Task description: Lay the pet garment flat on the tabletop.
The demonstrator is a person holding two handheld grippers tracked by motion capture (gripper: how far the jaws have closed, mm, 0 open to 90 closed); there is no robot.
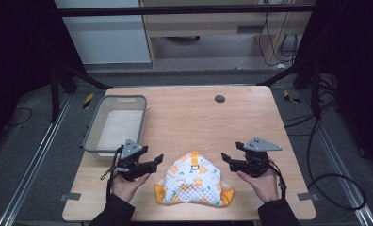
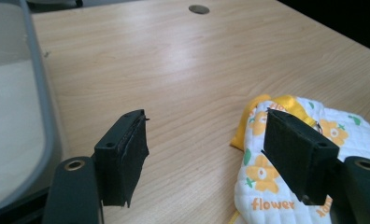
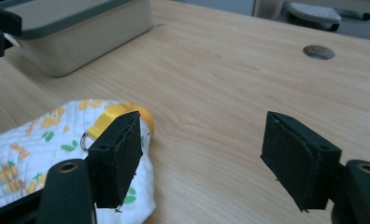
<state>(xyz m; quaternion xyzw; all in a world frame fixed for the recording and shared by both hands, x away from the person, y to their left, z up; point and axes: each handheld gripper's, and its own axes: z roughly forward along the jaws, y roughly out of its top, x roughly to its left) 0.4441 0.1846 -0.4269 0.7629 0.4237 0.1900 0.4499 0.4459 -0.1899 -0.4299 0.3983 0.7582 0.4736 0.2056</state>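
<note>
Nearest, a quilted flower-print bib (image 1: 192, 181) with orange trim lies flat at the bench's (image 1: 189, 113) front edge, between the left gripper (image 1: 152, 161) and right gripper (image 1: 228, 159). Both jaws stand apart, holding nothing. Farther left, a grey bin (image 1: 116, 123) sits empty.

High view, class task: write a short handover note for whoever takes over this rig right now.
Left claw: open, holding nothing, just left of the floral quilted cloth.
Right claw: open, holding nothing, just right of the cloth.
The cloth lies flat near the table's front edge, between both claws, ungripped.
Grey tub sits at the table's left.
Done: claws brought beside the cloth.
Left: probably grip the cloth and handle it.
</note>
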